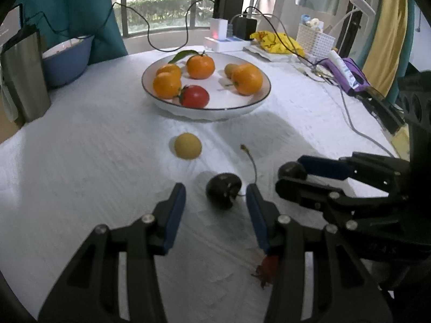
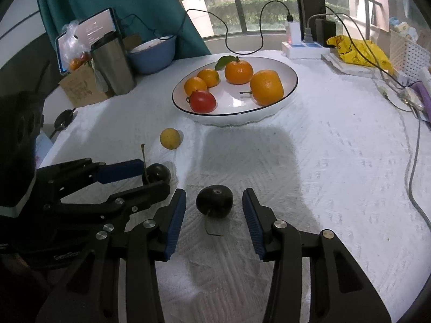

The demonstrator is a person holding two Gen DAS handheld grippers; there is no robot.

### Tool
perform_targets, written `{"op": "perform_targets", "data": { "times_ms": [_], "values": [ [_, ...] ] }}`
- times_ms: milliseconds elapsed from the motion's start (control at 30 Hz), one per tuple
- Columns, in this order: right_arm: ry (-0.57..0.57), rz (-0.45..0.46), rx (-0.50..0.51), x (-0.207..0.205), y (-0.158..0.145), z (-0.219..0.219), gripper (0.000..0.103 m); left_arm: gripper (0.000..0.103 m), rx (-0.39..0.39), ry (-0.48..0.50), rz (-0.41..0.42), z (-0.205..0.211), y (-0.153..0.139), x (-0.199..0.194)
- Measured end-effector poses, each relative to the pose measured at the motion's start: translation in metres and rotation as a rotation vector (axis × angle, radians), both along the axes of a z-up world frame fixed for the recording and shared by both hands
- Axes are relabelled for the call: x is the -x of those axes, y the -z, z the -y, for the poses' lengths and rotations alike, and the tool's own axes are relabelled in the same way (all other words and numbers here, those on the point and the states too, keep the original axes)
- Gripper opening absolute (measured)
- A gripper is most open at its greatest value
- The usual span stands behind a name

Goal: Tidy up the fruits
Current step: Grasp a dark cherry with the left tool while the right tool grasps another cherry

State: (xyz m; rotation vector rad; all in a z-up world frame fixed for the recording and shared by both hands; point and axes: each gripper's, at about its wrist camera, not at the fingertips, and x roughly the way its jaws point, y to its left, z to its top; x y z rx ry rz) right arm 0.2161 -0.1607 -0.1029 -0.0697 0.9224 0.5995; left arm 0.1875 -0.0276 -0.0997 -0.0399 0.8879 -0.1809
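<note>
Fruit is already gathered in part: on the white plate [image 1: 258, 99], seen at 12 o'clock in both wrist views, four oranges, a red tomato [image 1: 194, 96] and a small brownish fruit [image 1: 230, 70] are held. Three loose pieces are left on the white cloth [image 2: 336, 161], so the task is judged a good way along but unfinished. A small yellow fruit [image 1: 188, 145] lies alone between plate and grippers, near 12 o'clock of the left gripper [image 1: 216, 191]. A dark stemmed cherry [image 1: 223, 190] lies between the spread fingers of the left gripper, closer to the one at 3 o'clock; contact cannot be told. A second dark cherry [image 2: 214, 201] sits between the parted fingers of the right gripper [image 2: 214, 197], touched by neither. A small red item [image 1: 268, 267] is half hidden under the left gripper at 5 o'clock and cannot be identified. Both cherries are judged about to be grasped
</note>
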Motion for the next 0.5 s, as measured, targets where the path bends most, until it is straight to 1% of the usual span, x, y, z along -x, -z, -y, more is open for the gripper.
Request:
{"op": "perform_targets", "data": {
  "times_ms": [33,167,300,367,400,433,467,500],
  "values": [
    [-0.002,-0.005,0.001,0.000,0.001,-0.001,0.043,0.048,-0.003,0.001,0.001,0.000,0.000,-0.001],
    [-0.008,-0.013,0.008,-0.003,0.002,-0.003,0.034,0.048,-0.002,0.008,0.005,0.001,0.000,-0.005],
    [-0.012,-0.013,0.011,-0.005,0.002,-0.005,0.030,0.047,-0.010,0.020,0.005,0.002,0.000,-0.008],
    [-0.014,-0.015,0.006,-0.006,0.002,-0.004,0.030,0.037,-0.012,0.046,0.002,0.005,0.001,-0.010],
    [-0.015,-0.015,0.004,-0.006,0.003,-0.004,0.030,0.034,-0.016,0.056,0.000,0.007,0.001,-0.010],
    [-0.016,-0.016,0.001,-0.007,0.002,-0.004,0.030,0.029,-0.018,0.068,-0.002,0.008,0.001,-0.010],
    [-0.017,-0.016,-0.001,-0.008,0.002,-0.004,0.030,0.026,-0.019,0.083,-0.004,0.010,0.001,-0.010],
    [-0.018,-0.015,-0.004,-0.008,0.002,-0.004,0.030,0.026,-0.017,0.093,-0.007,0.012,0.002,-0.010]
  ]
}}
